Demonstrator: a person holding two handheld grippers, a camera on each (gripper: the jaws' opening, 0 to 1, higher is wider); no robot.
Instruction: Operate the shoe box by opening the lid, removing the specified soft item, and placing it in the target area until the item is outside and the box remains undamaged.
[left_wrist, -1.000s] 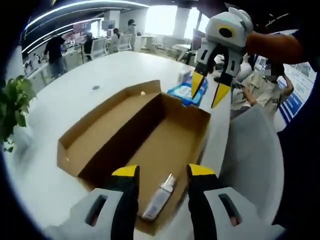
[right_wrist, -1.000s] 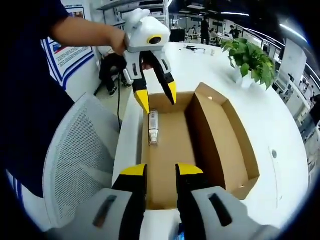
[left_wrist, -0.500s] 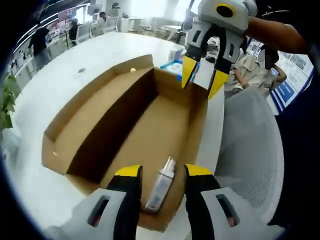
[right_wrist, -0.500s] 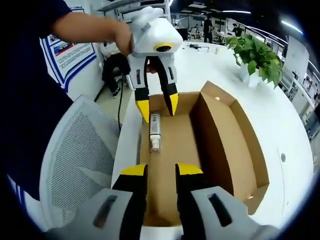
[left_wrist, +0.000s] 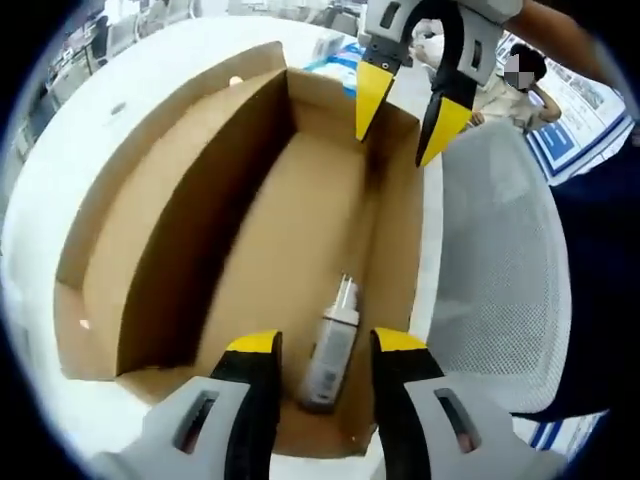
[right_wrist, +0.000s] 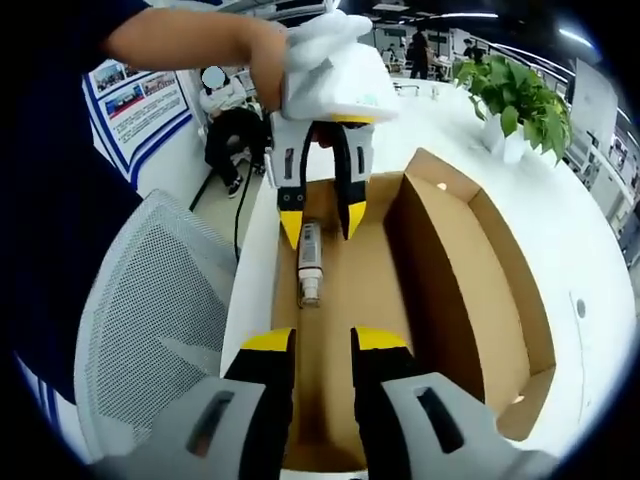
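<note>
Inside the shoe box, flat on the cardboard floor near one end wall: the item, a small pale bottle-like tube with a narrow neck. Whether it is truly soft I cannot tell at this resolution. Box stands on a white table; lid already folded back and lying open alongside, so the opening step looks done.

Left gripper poised directly over the tube, yellow-tipped jaws spread, one on each side of it. In the right gripper view the same left gripper hangs just above the tube, tips straddling its far end, seemingly not touching. No pinch yet.

Right gripper sits at the opposite end of the box, jaws parted a little with nothing between them, pointing along the box floor. In the left gripper view it shows above the far wall, apart from the cardboard.

Mesh office chair just beside the table edge; potted plant further off.

Left to do: close on the tube, lift it out, set it in the target area. Box walls look intact.
</note>
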